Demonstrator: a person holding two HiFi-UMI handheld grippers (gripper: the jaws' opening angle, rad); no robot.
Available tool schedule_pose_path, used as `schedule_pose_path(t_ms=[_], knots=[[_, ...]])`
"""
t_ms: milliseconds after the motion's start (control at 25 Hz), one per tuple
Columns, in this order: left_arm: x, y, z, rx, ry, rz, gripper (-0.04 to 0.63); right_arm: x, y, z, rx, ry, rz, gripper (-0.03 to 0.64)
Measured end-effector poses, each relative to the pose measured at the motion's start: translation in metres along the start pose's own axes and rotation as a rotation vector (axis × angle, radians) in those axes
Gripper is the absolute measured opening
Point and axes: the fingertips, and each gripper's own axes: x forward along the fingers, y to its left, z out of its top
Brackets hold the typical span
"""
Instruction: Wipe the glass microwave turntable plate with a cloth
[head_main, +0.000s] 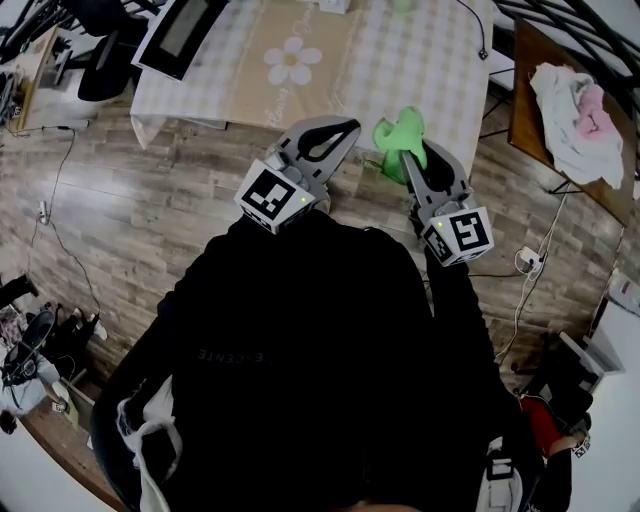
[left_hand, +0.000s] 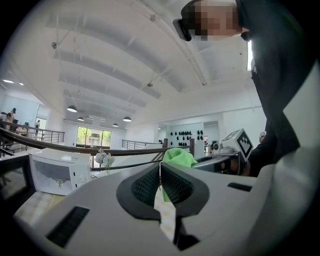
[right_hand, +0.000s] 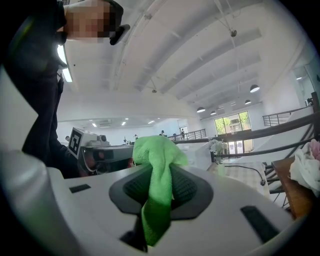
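Wood-plank floor (head_main: 150, 200) and a table (head_main: 420, 60) under a checked covering fill the head view, where a person in a black top holds both grippers chest-high; the left gripper (head_main: 335, 135) sits near the right gripper (head_main: 412, 152), from whose tip a crumpled green cloth (head_main: 398, 132) sprouts. Left gripper view shows its ribbed dark pads (left_hand: 145, 185) pressed together with nothing caught, a boxy white microwave (left_hand: 60, 172) off to the left and the cloth beyond. Right gripper view has its jaws clamped on the soft, fuzzy cloth, which bunches above the pads and trails below them.
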Motion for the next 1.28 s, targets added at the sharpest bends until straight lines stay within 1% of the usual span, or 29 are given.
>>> schedule_pose_path(t_ms=[280, 440, 640, 800, 960, 1280], knots=[[0.009, 0.067, 0.001, -0.013, -0.015, -0.018, 0.021, 0.06, -0.012, 0.009, -0.011, 0.034, -0.021, 0.097], [0.013, 0.098, 0.002, -0.016, -0.02, -0.043, 0.021, 0.087, -0.022, 0.01, -0.012, 0.063, -0.06, 0.097], [0.019, 0.135, -0.006, -0.017, -0.008, -0.079, 0.021, 0.118, -0.035, 0.003, -0.002, 0.106, -0.11, 0.097], [0.025, 0.156, -0.017, -0.026, 0.01, -0.095, 0.021, 0.135, -0.04, -0.007, -0.006, 0.141, -0.123, 0.097], [0.034, 0.172, -0.025, -0.047, 0.022, -0.078, 0.021, 0.149, -0.052, -0.016, -0.006, 0.179, -0.113, 0.097], [0.056, 0.204, -0.043, -0.07, 0.042, 0.007, 0.021, 0.192, -0.1, -0.05, -0.026, 0.29, -0.042, 0.098]])
